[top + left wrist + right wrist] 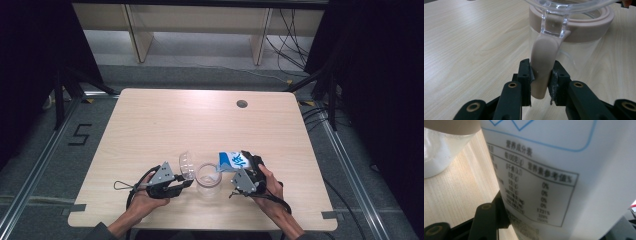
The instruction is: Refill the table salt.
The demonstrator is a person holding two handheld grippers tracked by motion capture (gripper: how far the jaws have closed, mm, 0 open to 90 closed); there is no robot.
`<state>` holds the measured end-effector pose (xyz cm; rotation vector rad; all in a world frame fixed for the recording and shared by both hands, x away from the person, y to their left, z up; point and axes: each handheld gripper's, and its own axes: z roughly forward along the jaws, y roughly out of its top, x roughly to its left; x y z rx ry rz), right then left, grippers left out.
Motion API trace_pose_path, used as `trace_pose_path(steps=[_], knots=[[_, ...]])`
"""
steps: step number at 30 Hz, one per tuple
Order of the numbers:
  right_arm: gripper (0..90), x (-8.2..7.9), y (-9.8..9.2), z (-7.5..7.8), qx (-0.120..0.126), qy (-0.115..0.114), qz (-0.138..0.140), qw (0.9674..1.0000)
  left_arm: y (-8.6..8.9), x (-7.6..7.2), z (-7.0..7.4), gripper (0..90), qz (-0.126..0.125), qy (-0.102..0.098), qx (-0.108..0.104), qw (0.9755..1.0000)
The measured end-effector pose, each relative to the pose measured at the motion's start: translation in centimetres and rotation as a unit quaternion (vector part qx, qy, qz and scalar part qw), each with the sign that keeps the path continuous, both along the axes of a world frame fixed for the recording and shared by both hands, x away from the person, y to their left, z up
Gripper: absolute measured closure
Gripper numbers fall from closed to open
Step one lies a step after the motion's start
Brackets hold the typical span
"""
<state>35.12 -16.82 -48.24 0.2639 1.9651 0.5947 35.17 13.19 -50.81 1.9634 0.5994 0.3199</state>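
Pouring: right gripper (239, 167) fingers clamping soft, light bag (232, 161), lower centre; left gripper (540, 82) fingers pinching rigid jar (208, 180) tab (543, 65).

The floor (60, 150) bears "5"; the bag (564, 170) prints "0%".

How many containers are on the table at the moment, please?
2. A clear jar with a beige rim stands near the front edge, its tab gripped by the left gripper. A blue-and-white bag is tilted over it from the right, held in the right gripper.
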Motion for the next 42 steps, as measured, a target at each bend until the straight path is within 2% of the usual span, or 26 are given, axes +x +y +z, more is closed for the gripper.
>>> trace_pose_path(steps=[1, 2, 4, 5, 9, 10, 11, 21, 25, 26, 28, 37, 38, 40, 41, 42], knots=[[45.4, 0.1, 0.0, 0.2, -0.018, -0.003, 0.014, 0.9997, 0.0, 0.0, 0.0, 73.0, -0.001, 0.0, 0.0, 1.0], [45.5, -0.1, 0.1, 0.0, -0.001, 0.008, 0.0, 1.0, 0.0, 0.0, 0.0, 73.0, -0.001, 0.0, -0.001, 1.0], [45.8, -0.1, 0.2, -0.1, -0.007, -0.006, 0.002, 1.0, 0.0, 0.0, 0.0, 73.0, 0.0, 0.0, -0.001, 1.0], [45.8, -0.1, 0.3, 0.0, -0.008, -0.001, 0.002, 1.0, 0.0, 0.0, 0.0, 73.0, 0.0, 0.0, 0.0, 1.0], [46.0, -0.2, 0.5, 0.0, -0.017, -0.008, 0.002, 0.9998, 0.0, 0.0, 0.0, 73.0, 0.0, 0.0, 0.0, 1.0], [46.0, -0.1, 0.5, 0.0, -0.026, -0.013, 0.008, 0.9995, 0.0, 0.0, 0.0, 73.0, 0.001, 0.0, -0.001, 1.0], [46.0, -0.2, 0.5, -0.1, -0.02, -0.009, 0.0, 0.9998, 0.0, 0.0, 0.0, 73.0, 0.0, 0.0, 0.0, 1.0], [46.3, -0.2, 0.7, -0.2, -0.034, -0.018, -0.001, 0.9993, 0.0, 0.0, 0.0, 73.0, 0.0, 0.0, 0.0, 1.0], [46.6, -0.1, 0.8, -0.2, -0.059, -0.037, 0.009, 0.9975, 0.0, 0.0, 0.0, 73.0, 0.0, 0.001, -0.001, 1.0], [46.7, -0.2, 0.9, -0.3, -0.052, -0.036, 0.004, 0.998, 0.0, 0.0, 0.0, 73.0, 0.0, 0.0, -0.001, 1.0], [46.8, -0.2, 0.9, -0.1, -0.064, -0.04, 0.003, 0.9971, 0.0, 0.0, 0.0, 73.0, -0.001, 0.0, 0.0, 1.0], [46.8, -0.1, 1.0, -0.2, -0.071, -0.048, 0.003, 0.9963, 0.0, 0.0, 0.0, 73.0, 0.0, 0.0, -0.001, 1.0], [46.8, -0.1, 1.0, -0.3, -0.062, -0.046, 0.005, 0.997, 0.0, 0.0, 0.0, 73.0, 0.0, 0.0, 0.0, 1.0], [47.0, -0.1, 1.1, -0.2, -0.067, -0.05, 0.006, 0.9965, 0.0, 0.0, 0.0, 73.0, -0.001, 0.0, 0.0, 1.0], [47.0, -0.1, 1.0, -0.1, -0.077, -0.054, 0.003, 0.9955, 0.0, 0.0, 0.0, 73.0, 0.0, 0.001, -0.001, 1.0], [47.1, -0.2, 1.1, -0.1, -0.074, -0.054, 0.001, 0.9958, 0.0, 0.0, 0.0, 73.0, 0.0, 0.001, -0.001, 1.0]])
